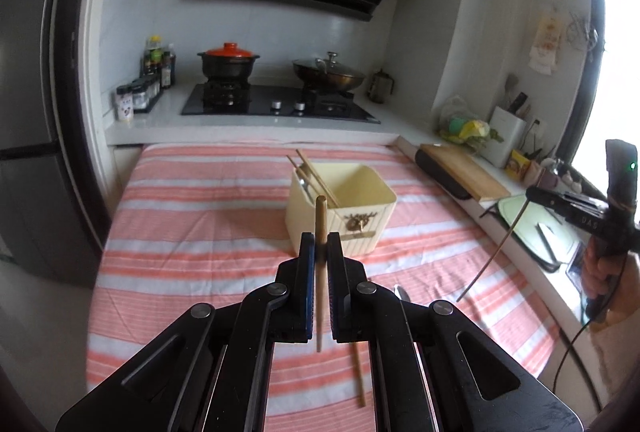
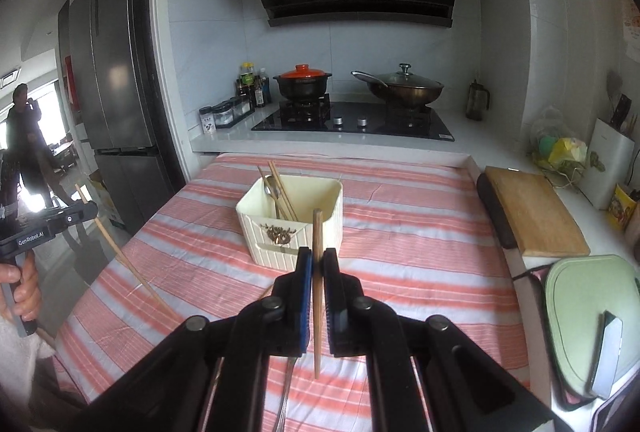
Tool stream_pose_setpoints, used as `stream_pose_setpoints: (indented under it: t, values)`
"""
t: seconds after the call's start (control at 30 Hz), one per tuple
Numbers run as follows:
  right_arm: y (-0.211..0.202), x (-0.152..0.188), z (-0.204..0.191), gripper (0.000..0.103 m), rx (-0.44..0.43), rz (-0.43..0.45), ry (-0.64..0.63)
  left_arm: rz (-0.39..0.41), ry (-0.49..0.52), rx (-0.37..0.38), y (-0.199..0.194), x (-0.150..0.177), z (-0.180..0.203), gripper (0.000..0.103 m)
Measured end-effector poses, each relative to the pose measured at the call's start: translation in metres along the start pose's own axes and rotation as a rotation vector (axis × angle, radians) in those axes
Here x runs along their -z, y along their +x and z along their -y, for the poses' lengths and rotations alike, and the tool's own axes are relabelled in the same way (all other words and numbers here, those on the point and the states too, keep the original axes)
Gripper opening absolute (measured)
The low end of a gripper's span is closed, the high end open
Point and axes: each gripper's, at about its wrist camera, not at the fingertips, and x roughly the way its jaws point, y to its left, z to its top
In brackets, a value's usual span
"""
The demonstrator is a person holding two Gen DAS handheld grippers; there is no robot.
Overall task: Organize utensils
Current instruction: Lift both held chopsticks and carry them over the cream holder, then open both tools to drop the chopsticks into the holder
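I have one wooden chopstick [image 1: 320,272] clamped in my left tool [image 1: 321,240], its pads pressed flat against the stick, which stands nearly upright between them, its top poking above the fingertips and its lower end hanging free above the cloth. My right tool [image 2: 317,258] is clamped the same way on a darker chopstick [image 2: 317,292], also close to upright. Both sticks are lifted clear of the tabletop [image 2: 420,232], which is covered in a pink and white striped cloth.

Just beyond both tools sits the cream utensil box [image 1: 360,216], open at the top, with a decorative emblem on its near face. Inside it, leaning toward the far left corner, are a pair of chopsticks [image 2: 280,188] and a metal spoon [image 2: 272,194]. Still lying on the cloth, partly hidden under my tools, are another wooden chopstick [image 1: 358,372] and a metal utensil [image 2: 286,388] whose head I cannot make out.

From the left wrist view I see my right hand [image 1: 600,272] at the far right edge gripping its handle; from the right wrist view my left hand [image 2: 22,288] shows at the left edge.

To the right a wooden cutting board [image 2: 532,208] lies on the counter, with a pale green board [image 2: 580,296] nearer me. Behind the tabletop a stove [image 2: 352,120] carries a red-lidded pot [image 2: 302,82] and a lidded wok [image 2: 404,86].
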Motion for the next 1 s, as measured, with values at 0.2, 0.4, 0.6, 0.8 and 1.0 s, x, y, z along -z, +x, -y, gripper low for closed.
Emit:
stream_pose_setpoints:
  t: [0.2,0.4,0.6,0.8,1.0]
  values:
    - [0.019,-0.039,0.005,0.006,0.005,0.032,-0.022,0.08,-0.008,-0.011,0.0,-0.051,-0.002,0.004]
    - [0.037,-0.098,0.001,0.006,-0.005,0.148,-0.038,0.212,-0.051,-0.029,0.022,-0.122,0.001,0.004]
    - [0.077,-0.137,-0.009,0.006,-0.038,0.227,-0.046,0.151,-0.068,-0.059,0.098,-0.152,0.001,0.004]
    - [0.164,-0.133,-0.011,0.006,-0.057,0.049,-0.065,-0.078,-0.123,-0.036,0.183,-0.133,-0.012,0.004]
    - [0.24,-0.111,-0.005,0.006,-0.069,-0.172,-0.015,-0.251,-0.143,-0.044,0.243,-0.099,-0.02,0.005]
